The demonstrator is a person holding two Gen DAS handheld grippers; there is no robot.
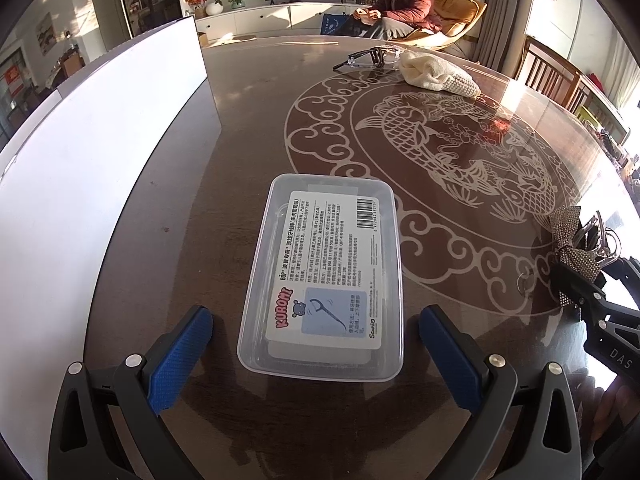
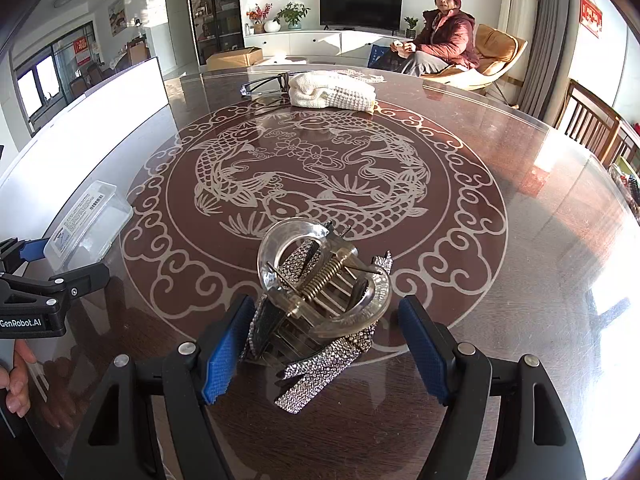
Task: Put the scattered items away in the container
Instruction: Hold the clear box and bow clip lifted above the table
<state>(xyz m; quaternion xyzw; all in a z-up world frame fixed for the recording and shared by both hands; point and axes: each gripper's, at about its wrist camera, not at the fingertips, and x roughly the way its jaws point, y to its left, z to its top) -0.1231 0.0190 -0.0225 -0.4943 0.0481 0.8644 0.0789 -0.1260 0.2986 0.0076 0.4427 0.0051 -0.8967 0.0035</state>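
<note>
A clear plastic floss-pick box (image 1: 322, 276) with a printed label lies on the dark table, between the open fingers of my left gripper (image 1: 316, 346); the pads stand apart from its sides. It also shows in the right wrist view (image 2: 90, 222). A clear hair claw with a rhinestone bow (image 2: 320, 304) lies between the open fingers of my right gripper (image 2: 324, 350), untouched; it shows in the left wrist view (image 1: 576, 248). Glasses (image 2: 266, 84) and a folded white cloth (image 2: 332, 90) lie at the far edge. A white container wall (image 1: 100, 140) stands at the left.
The round table has a glass top with a fish pattern (image 2: 312, 184). A person sits in an armchair (image 2: 444, 40) beyond the table. Wooden chairs (image 2: 592, 124) stand at the right.
</note>
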